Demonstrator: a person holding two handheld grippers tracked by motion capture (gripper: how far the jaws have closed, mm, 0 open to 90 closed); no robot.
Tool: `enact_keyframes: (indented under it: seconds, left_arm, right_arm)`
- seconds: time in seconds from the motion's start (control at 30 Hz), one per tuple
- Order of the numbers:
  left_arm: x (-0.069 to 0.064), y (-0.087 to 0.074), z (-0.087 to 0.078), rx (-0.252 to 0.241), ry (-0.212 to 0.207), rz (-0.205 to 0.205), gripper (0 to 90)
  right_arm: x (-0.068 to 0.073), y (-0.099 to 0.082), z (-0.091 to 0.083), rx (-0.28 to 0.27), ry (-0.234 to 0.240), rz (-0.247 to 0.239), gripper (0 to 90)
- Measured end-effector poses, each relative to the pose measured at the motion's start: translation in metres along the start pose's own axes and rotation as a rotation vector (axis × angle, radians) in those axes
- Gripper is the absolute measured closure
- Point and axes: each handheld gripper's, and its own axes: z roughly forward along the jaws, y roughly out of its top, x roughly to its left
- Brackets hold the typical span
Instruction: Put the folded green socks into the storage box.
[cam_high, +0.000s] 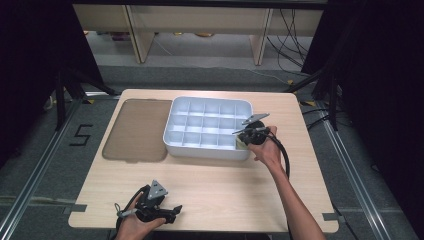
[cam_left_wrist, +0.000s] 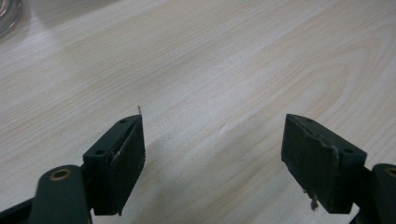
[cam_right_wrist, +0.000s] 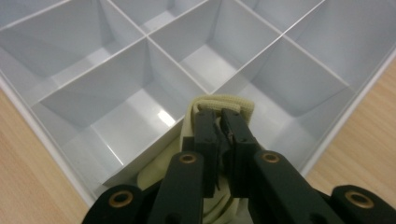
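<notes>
Cream fabric piece (cam_right_wrist: 219, 105) looks soft, light and floppy; I have it pinched at its ribbed edge in the right tongs (cam_right_wrist: 221, 122), over the near corner cell of the white divider tray (cam_right_wrist: 56, 140). Left tongs (cam_left_wrist: 212, 140) spread, idle on the table (cam_left_wrist: 224, 60).

Your right tongs' (cam_right_wrist: 223, 122) matt black pads pinch a soft, ribbed cream cloth (cam_right_wrist: 205, 105) inside the glossy, smooth white plastic compartment tray (cam_high: 172, 116); beside that tray, a translucent smoky plastic lid (cam_high: 135, 130) lies on the pale, matt wood-grain tabletop (cam_high: 225, 180).
</notes>
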Motion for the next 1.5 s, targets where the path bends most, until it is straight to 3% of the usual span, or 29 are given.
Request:
enact_keyframes:
  seconds: [0.37, 0.53, 0.57, 0.8, 0.83, 0.93, 1.03, 1.17, 1.2, 1.3, 1.4, 1.5]
  left_arm:
    - [0.001, 0.001, -0.002, 0.004, 0.006, 0.016, 21.4]
    - [0.0, 0.0, 0.0, -0.005, 0.002, -0.005, 21.4]
    - [0.0, 0.0, 0.0, -0.005, 0.002, -0.006, 21.5]
    - [0.0, 0.0, -0.002, 0.0, 0.005, 0.008, 21.5]
    - [0.0, 0.0, -0.002, 0.004, 0.007, 0.011, 21.5]
    - [0.0, 0.0, -0.002, 0.001, 0.006, 0.01, 21.5]
    - [0.0, 0.0, -0.002, -0.004, 0.007, 0.006, 21.5]
    - [0.0, 0.0, -0.001, -0.002, 0.006, 0.006, 21.5]
    - [0.001, 0.0, -0.002, -0.002, 0.007, 0.015, 21.5]
    - [0.0, 0.001, -0.002, 0.0, 0.005, 0.011, 21.5]
    - [0.0, 0.001, -0.002, 0.0, 0.006, 0.012, 21.5]
    - [0.001, 0.001, -0.003, -0.002, 0.011, 0.014, 21.5]
  right_arm:
    - [0.003, 0.004, 0.014, 0.099, 0.008, -0.04, 86.3]
    - [0.004, 0.003, 0.016, 0.127, 0.019, -0.012, 86.4]
    - [0.005, 0.003, 0.016, 0.151, 0.018, 0.014, 86.4]
    - [0.002, 0.004, 0.02, 0.15, 0.032, -0.008, 86.5]
    - [0.003, 0.005, 0.019, 0.161, 0.037, 0.012, 86.5]
    - [0.002, 0.006, 0.019, 0.169, 0.043, 0.014, 86.1]
    - [0.002, 0.006, 0.017, 0.15, 0.043, 0.023, 83.5]
    - [-0.001, 0.004, 0.008, 0.086, 0.057, 0.012, 78.5]
    - [0.0, 0.004, 0.003, 0.084, 0.062, 0.042, 77.1]
    - [0.0, 0.005, -0.005, 0.051, 0.067, 0.059, 76.4]
    - [-0.001, 0.005, -0.012, -0.01, 0.061, 0.059, 74.3]
    - [-0.002, 0.005, -0.018, -0.02, 0.063, 0.05, 72.8]
